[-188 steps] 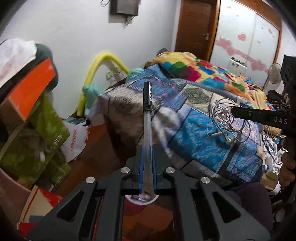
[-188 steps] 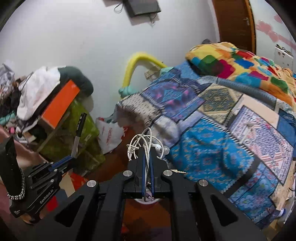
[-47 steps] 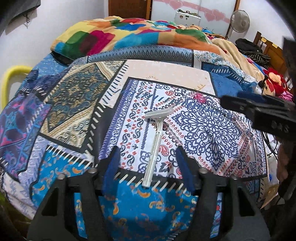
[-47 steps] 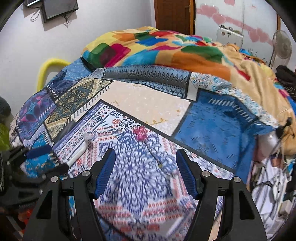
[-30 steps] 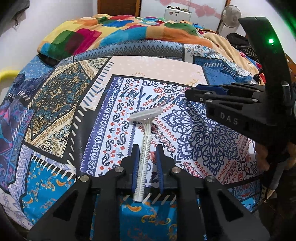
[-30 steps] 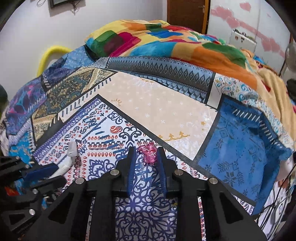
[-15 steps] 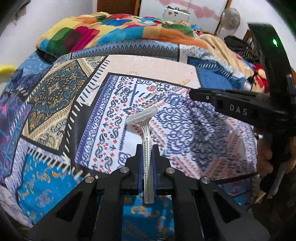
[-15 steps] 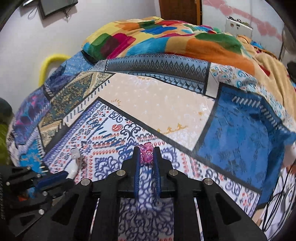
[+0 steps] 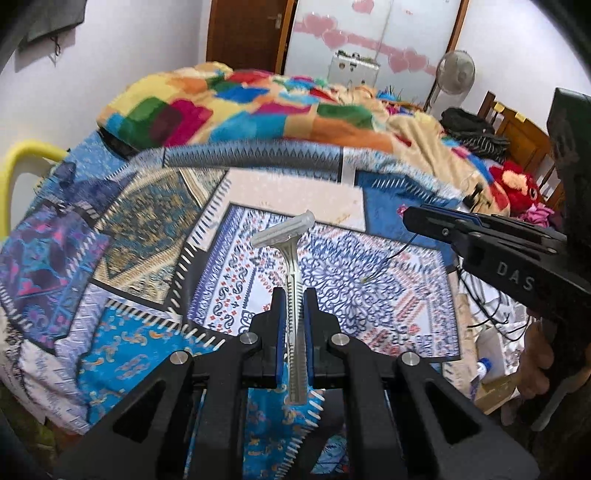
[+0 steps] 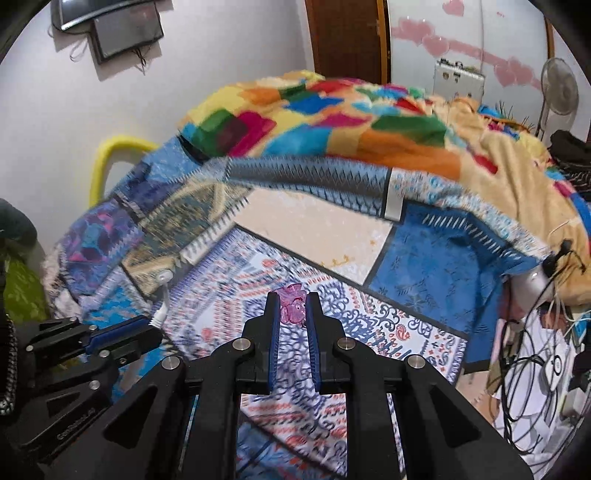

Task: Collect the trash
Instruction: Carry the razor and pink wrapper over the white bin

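Note:
My left gripper is shut on the handle of a white disposable razor, whose head sticks up and forward above the patterned bedspread. My right gripper is shut on a small pink flower-like piece of trash, held clear of the bedspread. In the left wrist view the right gripper comes in from the right, with a thin dark stem dangling below it. In the right wrist view the left gripper shows at lower left with the razor.
A crumpled multicoloured blanket lies across the far part of the bed. Cables and clutter hang off the bed's right side. A yellow curved tube stands at the left wall. A door and a fan stand behind.
Both grippers have risen from the bedspread with their objects: the razor and the pink piece now hang clear of the cloth. More of the room's back wall shows.

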The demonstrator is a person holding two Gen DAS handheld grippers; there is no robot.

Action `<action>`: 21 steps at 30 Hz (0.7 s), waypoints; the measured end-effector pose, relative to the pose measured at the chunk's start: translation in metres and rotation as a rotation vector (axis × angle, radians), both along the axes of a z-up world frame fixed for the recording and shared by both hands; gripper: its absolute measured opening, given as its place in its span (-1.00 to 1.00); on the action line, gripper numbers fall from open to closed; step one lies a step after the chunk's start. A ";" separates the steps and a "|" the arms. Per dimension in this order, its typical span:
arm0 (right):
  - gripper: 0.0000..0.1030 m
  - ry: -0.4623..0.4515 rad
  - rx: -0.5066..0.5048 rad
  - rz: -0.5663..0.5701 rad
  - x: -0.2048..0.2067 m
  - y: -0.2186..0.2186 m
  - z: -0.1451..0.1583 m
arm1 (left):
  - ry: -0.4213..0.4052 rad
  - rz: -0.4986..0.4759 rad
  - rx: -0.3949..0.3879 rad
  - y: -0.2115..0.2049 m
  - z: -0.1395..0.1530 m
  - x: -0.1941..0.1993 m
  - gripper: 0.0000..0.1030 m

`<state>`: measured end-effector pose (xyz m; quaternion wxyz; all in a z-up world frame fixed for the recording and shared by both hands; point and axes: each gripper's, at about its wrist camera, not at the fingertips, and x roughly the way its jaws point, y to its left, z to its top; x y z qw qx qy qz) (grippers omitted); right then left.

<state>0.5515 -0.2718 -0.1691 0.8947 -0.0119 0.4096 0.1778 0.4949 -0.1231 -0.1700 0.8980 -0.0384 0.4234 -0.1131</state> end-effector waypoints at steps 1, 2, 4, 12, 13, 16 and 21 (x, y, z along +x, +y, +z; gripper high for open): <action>-0.76 -0.011 0.004 0.002 -0.004 0.001 0.007 | -0.009 0.002 0.002 0.001 0.006 -0.005 -0.85; -0.76 -0.024 0.009 0.005 -0.010 0.003 0.016 | -0.023 0.005 0.006 0.003 0.015 -0.012 -0.85; -0.76 -0.051 0.014 0.012 -0.022 0.008 0.033 | -0.042 0.011 0.009 0.007 0.027 -0.022 -0.85; -0.76 -0.147 0.035 0.068 -0.070 0.035 0.089 | -0.109 0.058 0.000 0.035 0.072 -0.071 -0.85; -0.76 -0.156 0.036 0.076 -0.077 0.041 0.095 | -0.120 0.068 0.000 0.041 0.079 -0.080 -0.85; -0.76 -0.173 0.040 0.101 -0.094 0.052 0.106 | -0.143 0.098 0.002 0.059 0.092 -0.100 -0.85; -0.76 -0.192 0.039 0.147 -0.127 0.080 0.117 | -0.161 0.150 0.004 0.092 0.105 -0.135 -0.85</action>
